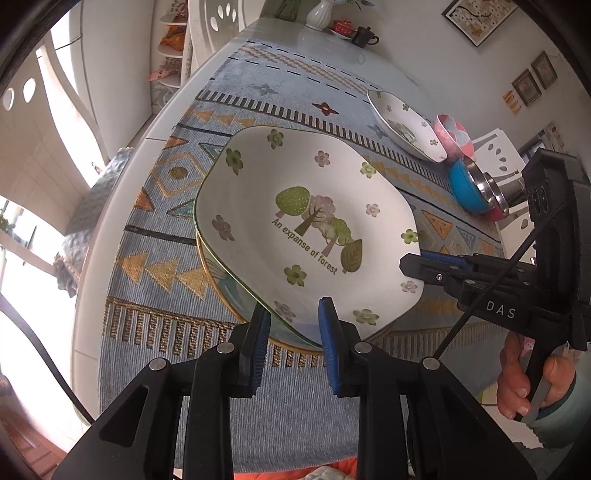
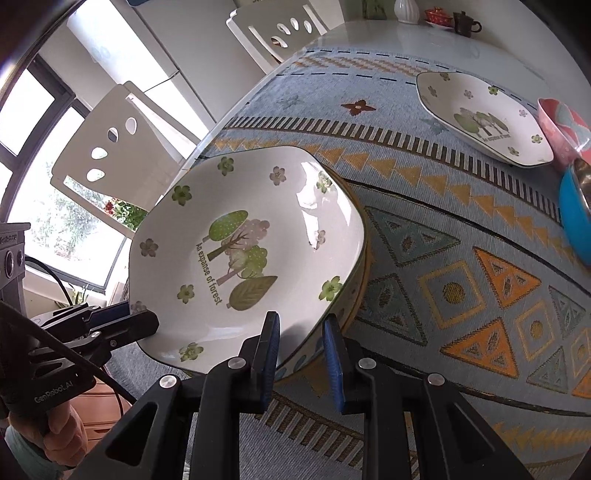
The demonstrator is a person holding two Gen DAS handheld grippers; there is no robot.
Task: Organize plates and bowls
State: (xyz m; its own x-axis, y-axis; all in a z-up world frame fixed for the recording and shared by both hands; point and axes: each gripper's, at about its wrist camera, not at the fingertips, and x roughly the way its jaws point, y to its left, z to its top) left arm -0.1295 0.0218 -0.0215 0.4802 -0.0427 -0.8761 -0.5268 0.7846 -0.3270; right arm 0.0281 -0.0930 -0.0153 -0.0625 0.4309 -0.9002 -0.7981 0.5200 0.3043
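Observation:
A white forest-print plate (image 1: 306, 225) (image 2: 243, 254) lies on top of a gold-rimmed plate (image 1: 221, 284) (image 2: 360, 280) on the patterned cloth. My left gripper (image 1: 293, 332) is open, its blue pads either side of the top plate's near rim. My right gripper (image 2: 301, 343) is open too, straddling that plate's rim at another side; it also shows in the left wrist view (image 1: 424, 264). A second forest-print plate (image 1: 404, 125) (image 2: 484, 118) lies farther back, beside a pink bowl (image 1: 454, 134) (image 2: 565, 129) and a blue bowl (image 1: 467, 188) (image 2: 574, 218).
A blue patterned cloth (image 1: 295, 92) (image 2: 461, 258) covers the round white table (image 1: 325, 40). A white vase (image 1: 319, 13), a red cup and a dark mug (image 1: 364, 35) stand at the far edge. White chairs (image 2: 118, 147) stand around the table.

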